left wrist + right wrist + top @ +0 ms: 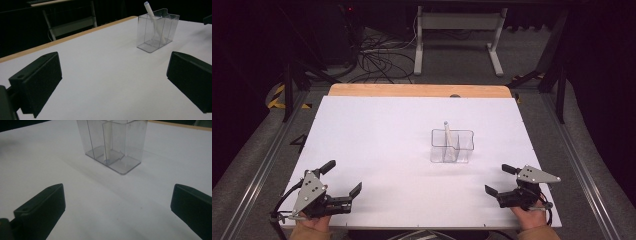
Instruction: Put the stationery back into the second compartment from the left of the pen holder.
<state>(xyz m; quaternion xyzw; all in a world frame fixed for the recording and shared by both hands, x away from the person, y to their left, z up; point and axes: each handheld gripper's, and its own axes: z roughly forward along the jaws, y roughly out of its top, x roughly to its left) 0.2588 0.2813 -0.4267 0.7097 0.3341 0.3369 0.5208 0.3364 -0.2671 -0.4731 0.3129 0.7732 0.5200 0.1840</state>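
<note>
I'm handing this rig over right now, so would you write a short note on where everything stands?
Left gripper: open, holding nothing, low over the near left part of the white table.
Right gripper: open, holding nothing, at the near right edge.
Clear holder: upright, right of the table's centre, apart from both grippers; inner walls split it into compartments.
White pen: stands tilted inside the holder, tip sticking out over the rim, lower end on the holder's floor.
Done: the pen sits in the holder.
Left: neither gripper touches anything; if the pen is to come out, the right gripper looks nearer.
</note>
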